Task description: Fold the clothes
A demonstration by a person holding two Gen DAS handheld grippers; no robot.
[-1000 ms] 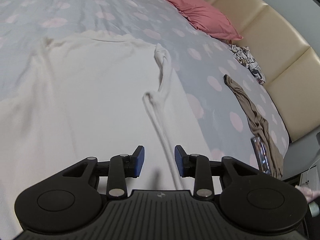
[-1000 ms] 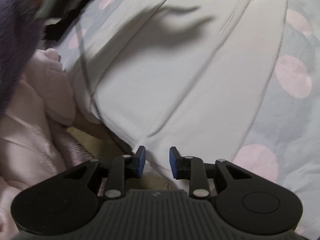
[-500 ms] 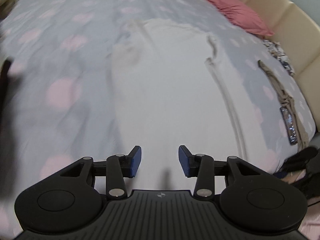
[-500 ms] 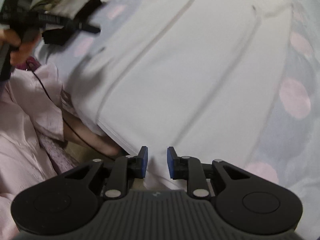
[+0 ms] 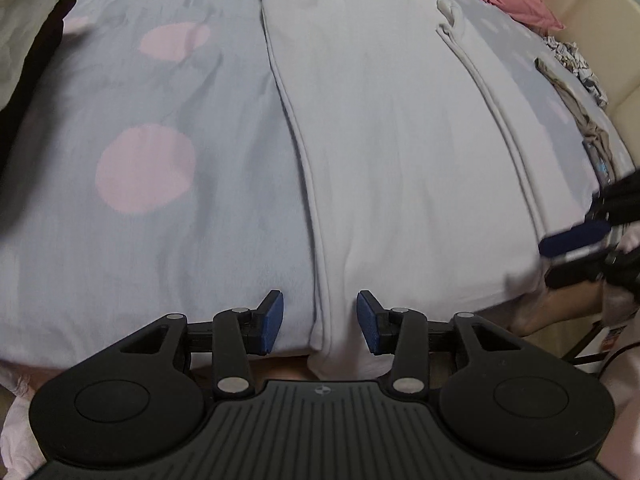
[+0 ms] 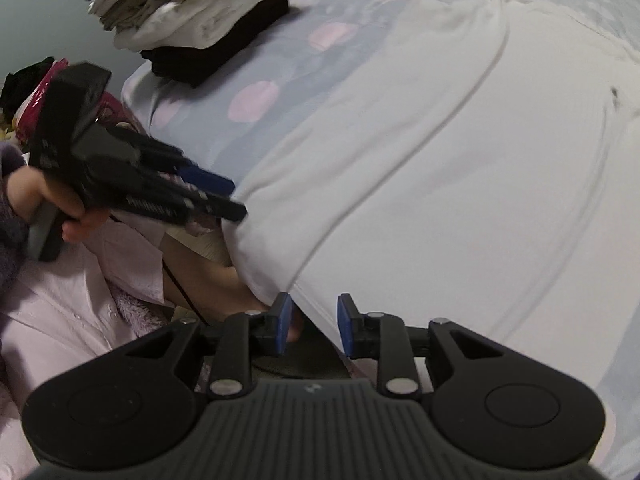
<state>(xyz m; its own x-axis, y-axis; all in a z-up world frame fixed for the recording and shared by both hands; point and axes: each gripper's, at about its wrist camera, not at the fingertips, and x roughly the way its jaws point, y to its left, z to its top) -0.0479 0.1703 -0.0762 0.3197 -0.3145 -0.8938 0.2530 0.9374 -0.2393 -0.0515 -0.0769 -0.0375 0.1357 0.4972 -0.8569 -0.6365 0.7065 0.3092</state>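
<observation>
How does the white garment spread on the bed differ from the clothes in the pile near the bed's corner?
The white garment lies spread flat in one long piece, while the pile of clothes is folded and stacked. The garment is all white; the pile mixes white, patterned and black pieces. The garment's hem hangs over the bed's edge; the pile sits wholly on the bedsheet. Both rest on that bedsheet.

Both grippers (image 5: pixel 319 328) (image 6: pixel 311 323) now at garment (image 5: pixel 400 140) hem.

A: Left wrist view: low at bed (image 5: pixel 168 216) edge, facing along the white garment (image 5: pixel 400 152) toward the headboard.

B: Right wrist view: same edge, angled left, close. Both share the garment; overlap probably its near hem.
</observation>
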